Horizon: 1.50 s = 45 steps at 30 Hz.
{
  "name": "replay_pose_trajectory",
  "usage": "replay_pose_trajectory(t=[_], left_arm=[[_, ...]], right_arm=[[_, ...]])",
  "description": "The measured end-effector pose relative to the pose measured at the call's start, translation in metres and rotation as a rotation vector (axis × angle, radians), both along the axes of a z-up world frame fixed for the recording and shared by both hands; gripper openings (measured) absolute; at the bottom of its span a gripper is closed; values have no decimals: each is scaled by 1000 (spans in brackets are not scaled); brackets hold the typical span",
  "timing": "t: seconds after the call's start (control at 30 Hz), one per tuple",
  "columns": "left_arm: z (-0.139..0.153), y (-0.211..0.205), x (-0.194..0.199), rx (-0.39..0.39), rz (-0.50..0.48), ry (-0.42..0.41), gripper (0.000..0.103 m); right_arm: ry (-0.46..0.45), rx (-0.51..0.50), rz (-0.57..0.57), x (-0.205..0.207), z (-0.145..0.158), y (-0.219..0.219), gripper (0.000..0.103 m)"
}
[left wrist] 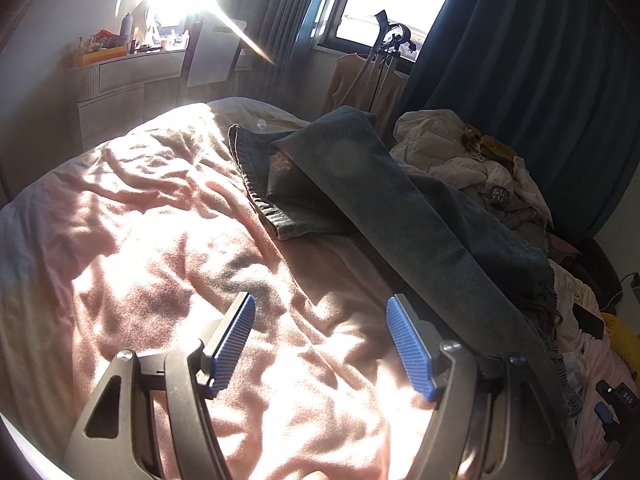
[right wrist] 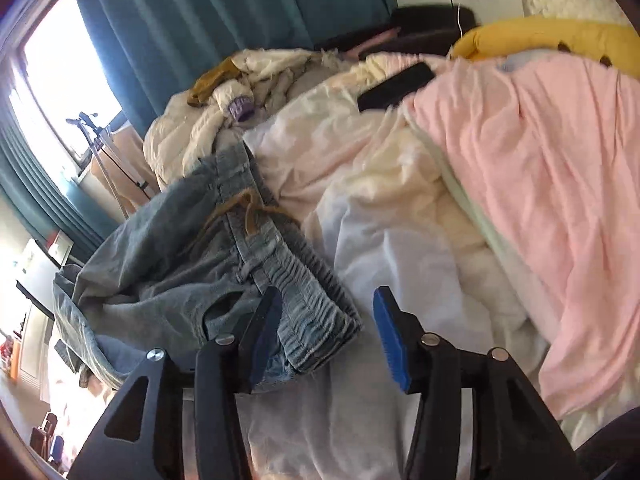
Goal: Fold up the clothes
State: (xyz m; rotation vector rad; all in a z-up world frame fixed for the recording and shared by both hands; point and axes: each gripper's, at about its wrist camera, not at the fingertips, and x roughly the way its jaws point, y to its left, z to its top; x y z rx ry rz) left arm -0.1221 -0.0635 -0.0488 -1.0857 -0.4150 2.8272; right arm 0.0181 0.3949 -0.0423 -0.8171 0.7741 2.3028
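Left gripper [left wrist: 320,344] spread wide at lower centre over sunlit pink blanket [left wrist: 140,240], pinching nothing. Right gripper [right wrist: 326,336] likewise spread, left finger [right wrist: 264,332] resting on the elastic waistband of the jeans [right wrist: 172,264]. Jeans sprawled left of centre, beside the white bedding [right wrist: 380,208] and the cream jacket [right wrist: 208,128] at upper left.

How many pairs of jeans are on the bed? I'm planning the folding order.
1 visible: the jeans lie crumpled across the bed, waistband by the right gripper. More could be buried in the clothes pile.
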Motion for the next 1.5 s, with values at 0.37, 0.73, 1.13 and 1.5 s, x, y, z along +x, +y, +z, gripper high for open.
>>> replay_pose_trajectory(t=[0.37, 0.73, 1.13, 1.5], left_arm=[[11, 14, -63, -27, -12, -31, 70], [18, 56, -185, -114, -41, -36, 70], [-10, 79, -274, -354, 25, -154, 29], [54, 22, -172, -270, 86, -9, 5]], right_arm=[[121, 2, 716, -131, 3, -99, 55], [-3, -90, 1158, -158, -54, -177, 57], [56, -138, 1186, -164, -61, -160, 57], [72, -149, 1187, -158, -49, -143, 57]])
